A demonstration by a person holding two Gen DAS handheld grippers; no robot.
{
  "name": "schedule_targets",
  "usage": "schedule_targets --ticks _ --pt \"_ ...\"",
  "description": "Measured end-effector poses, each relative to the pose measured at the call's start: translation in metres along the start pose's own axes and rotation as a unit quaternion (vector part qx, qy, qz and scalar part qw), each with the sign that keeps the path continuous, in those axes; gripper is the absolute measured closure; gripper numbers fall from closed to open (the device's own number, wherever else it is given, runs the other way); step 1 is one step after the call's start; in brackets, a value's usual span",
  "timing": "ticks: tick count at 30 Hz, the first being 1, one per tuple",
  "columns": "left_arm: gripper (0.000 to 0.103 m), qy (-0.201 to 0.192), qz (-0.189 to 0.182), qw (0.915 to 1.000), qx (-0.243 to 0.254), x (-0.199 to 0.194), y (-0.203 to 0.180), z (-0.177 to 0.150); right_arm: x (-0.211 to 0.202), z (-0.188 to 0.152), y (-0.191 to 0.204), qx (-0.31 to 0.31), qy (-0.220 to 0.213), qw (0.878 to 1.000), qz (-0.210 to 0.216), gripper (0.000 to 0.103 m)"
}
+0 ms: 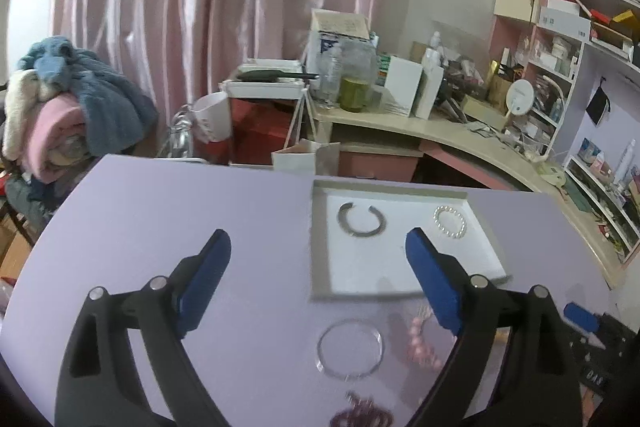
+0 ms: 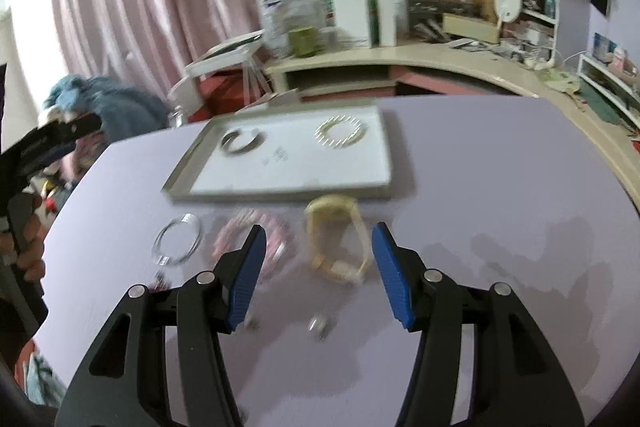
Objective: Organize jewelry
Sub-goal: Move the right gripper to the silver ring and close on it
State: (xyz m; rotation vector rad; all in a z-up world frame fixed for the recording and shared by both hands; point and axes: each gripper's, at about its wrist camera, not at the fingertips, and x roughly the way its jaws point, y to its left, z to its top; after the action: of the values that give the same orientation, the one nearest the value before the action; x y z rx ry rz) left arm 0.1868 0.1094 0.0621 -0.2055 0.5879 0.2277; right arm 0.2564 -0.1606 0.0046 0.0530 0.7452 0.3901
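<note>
Sorting jewelry onto a white tray point(image 1: 320, 235): in the left wrist view, the left gripper point(image 1: 318, 241) hangs wide open and empty over the lavender desk point(image 1: 160, 211). The tray sits right of center, already holding a dark open cuff point(image 1: 362, 220) and a beaded bracelet point(image 1: 451, 221), apparently the collecting spot. A clear bangle point(image 1: 350, 349) lies low in the frame between the jaws, with pink beads point(image 1: 422, 345) just beside it on the right.

In the right wrist view, blurred by motion, the right gripper point(image 2: 319, 253) is likewise spread and holding nothing. A yellow watch point(image 2: 338, 239) lies just ahead between its jaws at center frame, likely the next pick. The tray stands beyond it, the bangle and pink beads lower left.
</note>
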Motion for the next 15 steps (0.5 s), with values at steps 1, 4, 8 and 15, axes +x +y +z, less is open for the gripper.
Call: schedule_targets --ticks 1,4,8,15 --pt "0.013 -0.002 0.003 1.0000 -0.002 -0.007 0.002 -0.007 -0.003 -0.007 0.003 -0.004 0.002 1.000 0.005 0.046" --pt "0.012 -0.005 0.011 0.9999 -0.010 -0.025 0.005 -0.027 -0.010 -0.030 0.013 -0.022 0.007 1.000 0.019 0.046" --pt "0.012 -0.003 0.016 0.9996 -0.024 -0.047 0.011 -0.059 -0.018 -0.062 0.024 -0.034 0.014 0.999 0.035 0.046" --pt "0.012 0.001 0.017 0.9994 -0.030 -0.070 0.021 -0.102 -0.025 -0.104 0.040 -0.040 0.019 0.997 0.061 0.047"
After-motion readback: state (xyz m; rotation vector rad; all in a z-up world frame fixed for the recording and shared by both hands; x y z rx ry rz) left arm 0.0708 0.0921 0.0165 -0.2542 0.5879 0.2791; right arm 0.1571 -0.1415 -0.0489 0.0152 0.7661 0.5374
